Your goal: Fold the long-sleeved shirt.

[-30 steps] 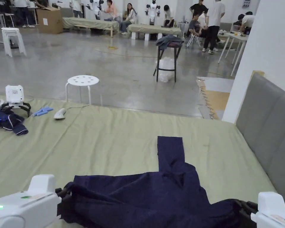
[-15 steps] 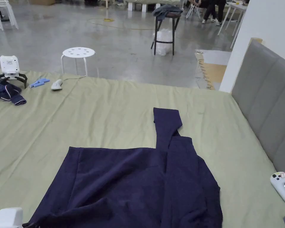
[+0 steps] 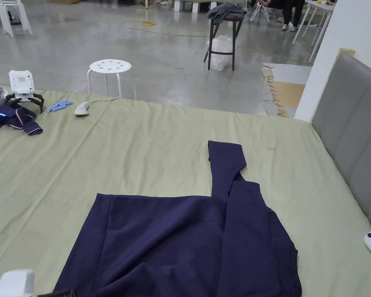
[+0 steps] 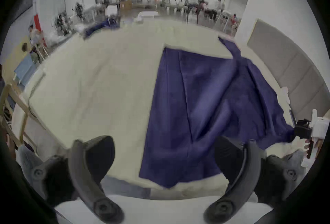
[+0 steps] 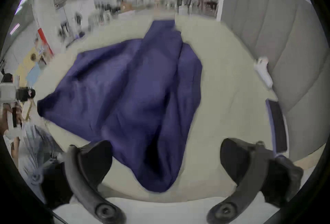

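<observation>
Lying creased on pale green sheet (image 3: 150, 154): soft navy long-sleeved shirt (image 3: 188, 239), one sleeve straight beyond body. Left gripper (image 4: 164, 158), right gripper (image 5: 166, 158) near hem, jaws wide apart, empty.

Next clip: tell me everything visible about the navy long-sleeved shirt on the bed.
The long-sleeved shirt is plain dark navy, a soft matte fabric with shallow wrinkles. It lies mostly flat on the pale green sheet, its right side folded over the body, one sleeve pointing straight away from the person. The left gripper and right gripper hang open near its closest edge; whether their fingers touch it is unclear.
</observation>
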